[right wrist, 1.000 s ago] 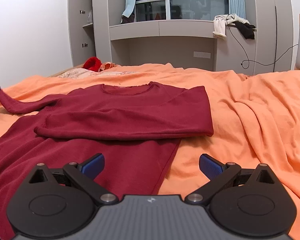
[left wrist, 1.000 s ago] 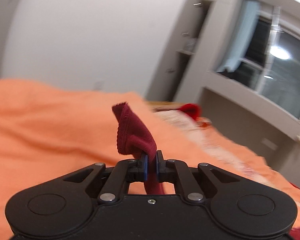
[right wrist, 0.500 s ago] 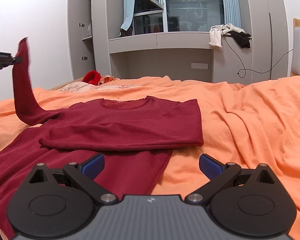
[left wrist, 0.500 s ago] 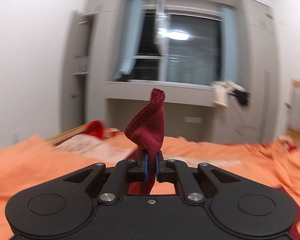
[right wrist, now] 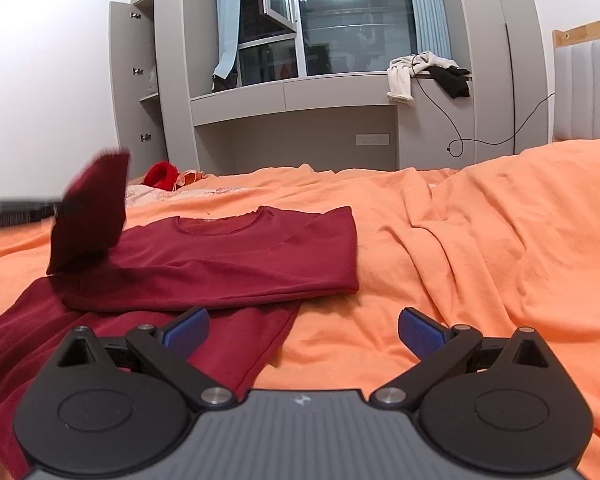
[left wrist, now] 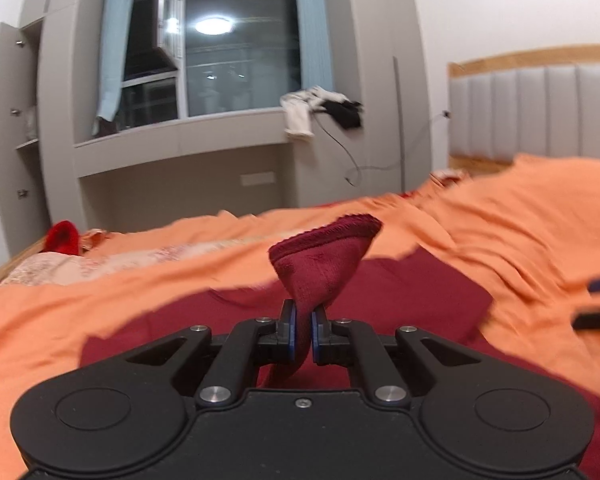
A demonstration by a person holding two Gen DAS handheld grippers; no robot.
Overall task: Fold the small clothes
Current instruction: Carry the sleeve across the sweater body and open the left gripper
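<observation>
Room: bedroom at night, grey built-in cabinets round a dark window (right wrist: 340,28) that reflects the ceiling lamp; pale and black clothes (right wrist: 424,70) hang off the ledge beside a trailing cable.
Surface: orange bedsheet (right wrist: 480,248) spread over the bed, rumpled toward the padded headboard (left wrist: 540,112).
Garment: maroon long-sleeved top (right wrist: 228,256) lies flat on the sheet with the neckline toward the window; one sleeve is already laid across the chest, and the hem reaches to just in front of the right claw.
Left claw: left claw (left wrist: 303,332) is pressed together on the cuff of the other sleeve (left wrist: 324,260), which stands up out of the blue pads; from the right wrist view the sleeve (right wrist: 88,212) hangs lifted above the top's shoulder.
Why held so: pinching at the cuff lets the whole sleeve be drawn over the body in one sweep, likely to land on the sleeve already folded.
Right claw: right claw (right wrist: 303,330) is spread wide with nothing between its pads, low over the hem, probably waiting to take the bottom edge for the next fold.
Other things: red item (right wrist: 162,174) and patterned cloth at the far edge of the bed, well apart from the top.
Writing: small pale emblem on the right claw's grey housing, too small to read; no other brand or label legible.
</observation>
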